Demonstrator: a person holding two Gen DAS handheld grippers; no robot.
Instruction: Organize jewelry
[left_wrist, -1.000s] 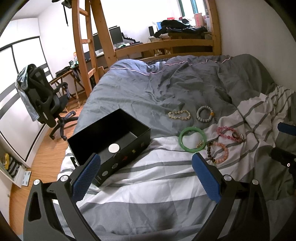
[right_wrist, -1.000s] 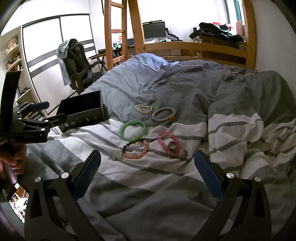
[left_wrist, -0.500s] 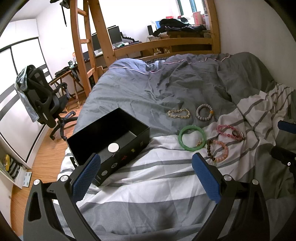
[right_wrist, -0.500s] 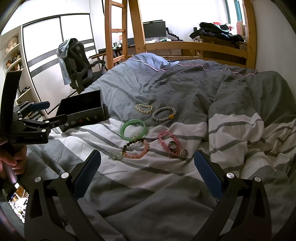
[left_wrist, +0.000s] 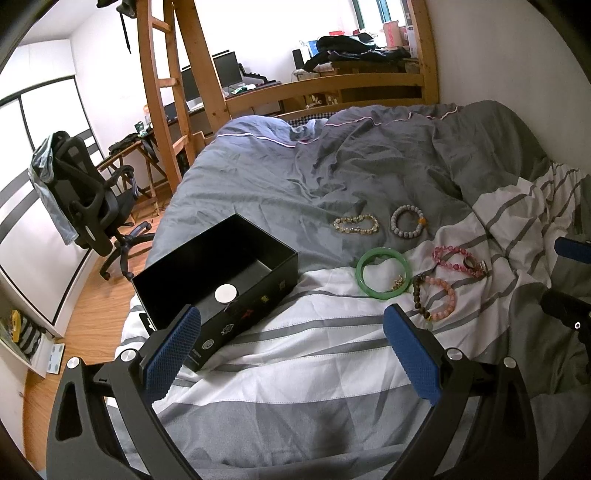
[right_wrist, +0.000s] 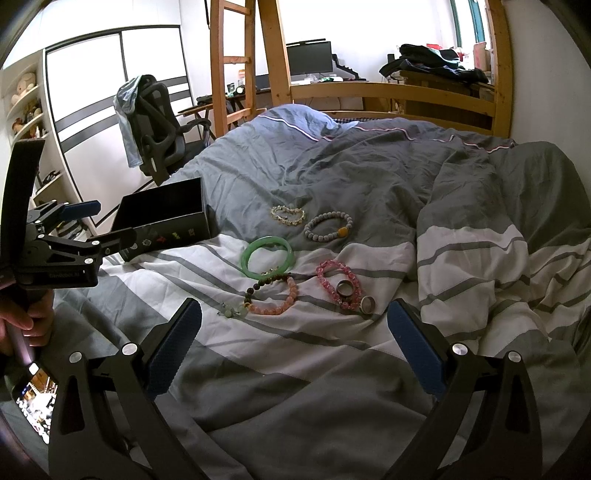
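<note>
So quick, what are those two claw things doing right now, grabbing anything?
Left gripper: open, holding nothing, above the striped duvet.
Right gripper: open, holding nothing, with the bracelets lying ahead of it.

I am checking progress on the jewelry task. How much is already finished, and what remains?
Nothing looks sorted yet: the black box holds only a round white disc. Nothing is in hand; the left gripper and right gripper are both open. Left on the duvet: green bangle, five bead bracelets and two rings.
</note>
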